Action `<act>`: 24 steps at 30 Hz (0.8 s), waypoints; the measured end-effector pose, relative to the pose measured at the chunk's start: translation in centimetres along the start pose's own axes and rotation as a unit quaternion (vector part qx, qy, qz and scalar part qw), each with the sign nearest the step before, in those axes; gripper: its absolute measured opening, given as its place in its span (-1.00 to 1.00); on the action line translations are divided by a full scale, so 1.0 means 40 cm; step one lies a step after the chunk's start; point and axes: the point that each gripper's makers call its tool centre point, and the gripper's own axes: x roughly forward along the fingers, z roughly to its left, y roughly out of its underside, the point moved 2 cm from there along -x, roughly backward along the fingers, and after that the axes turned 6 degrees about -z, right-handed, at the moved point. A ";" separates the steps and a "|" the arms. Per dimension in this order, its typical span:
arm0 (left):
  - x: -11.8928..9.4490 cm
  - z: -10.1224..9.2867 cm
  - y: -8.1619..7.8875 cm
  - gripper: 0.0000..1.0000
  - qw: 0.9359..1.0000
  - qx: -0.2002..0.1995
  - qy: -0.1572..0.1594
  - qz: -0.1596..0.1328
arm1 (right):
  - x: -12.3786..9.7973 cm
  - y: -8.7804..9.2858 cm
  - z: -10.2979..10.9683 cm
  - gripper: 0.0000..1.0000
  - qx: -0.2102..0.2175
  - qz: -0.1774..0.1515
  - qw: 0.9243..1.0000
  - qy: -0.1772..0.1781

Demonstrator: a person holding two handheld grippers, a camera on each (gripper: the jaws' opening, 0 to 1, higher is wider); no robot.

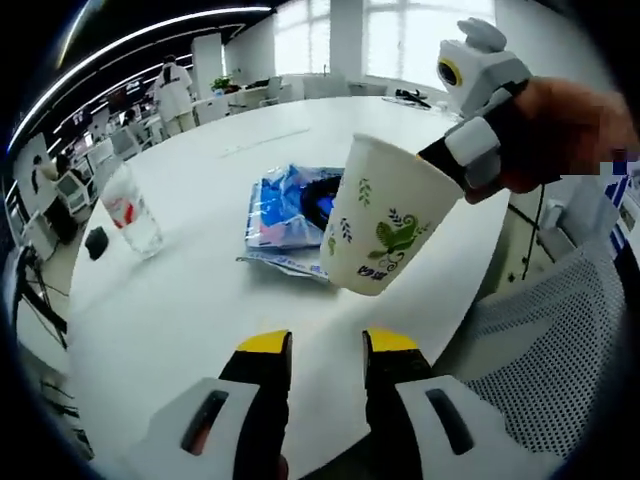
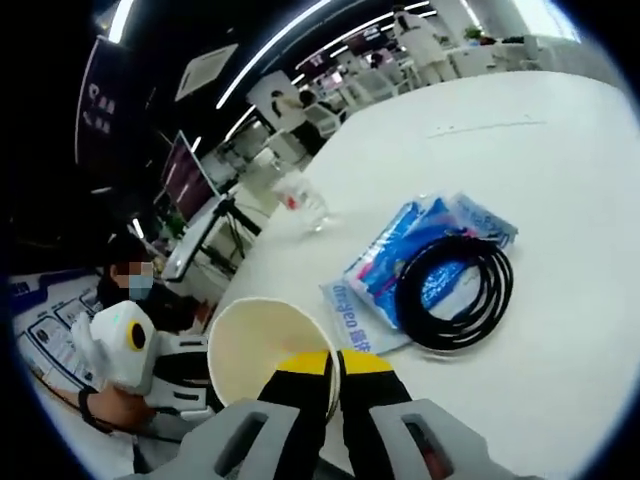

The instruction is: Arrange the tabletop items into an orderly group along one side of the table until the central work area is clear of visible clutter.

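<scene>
From the left gripper view I saw my right gripper [image 1: 452,160] coming in from the upper right, carrying a white paper cup [image 1: 378,226] printed with green leaves. The cup hung tilted above the white table [image 1: 190,300], clear of its surface, and its rim was pinched between that gripper's fingertips [image 1: 478,152]. My left gripper [image 1: 326,345] sat low in the same view, its yellow-tipped fingers [image 1: 265,343] spread apart with nothing between them, the cup just beyond and above them.

In the right gripper view the right gripper's two fingers [image 2: 302,364] were pressed close on the cup's rim [image 2: 270,355], one inside the mouth and one outside. Past the cup, a blue plastic packet [image 2: 425,250] lay flat on the table, with a coil of black cable [image 2: 455,283] resting on top of it. Farther off, well apart from the packet, a clear plastic bottle [image 2: 303,200] with a red label stood near the table's edge.
</scene>
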 end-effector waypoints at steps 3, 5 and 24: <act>-0.013 0.031 0.006 -0.44 0.999 -0.029 -0.020 -0.007 | -0.003 -0.005 -0.008 -1.00 0.003 -0.002 1.000 0.004; -0.020 0.047 0.009 -0.44 0.999 -0.040 -0.028 -0.011 | -0.009 -0.014 -0.013 -1.00 0.007 -0.005 1.000 0.007; -0.076 0.184 0.035 -0.22 0.983 -0.146 -0.099 -0.050 | 0.013 -0.036 -0.014 -1.00 0.020 -0.003 1.000 0.018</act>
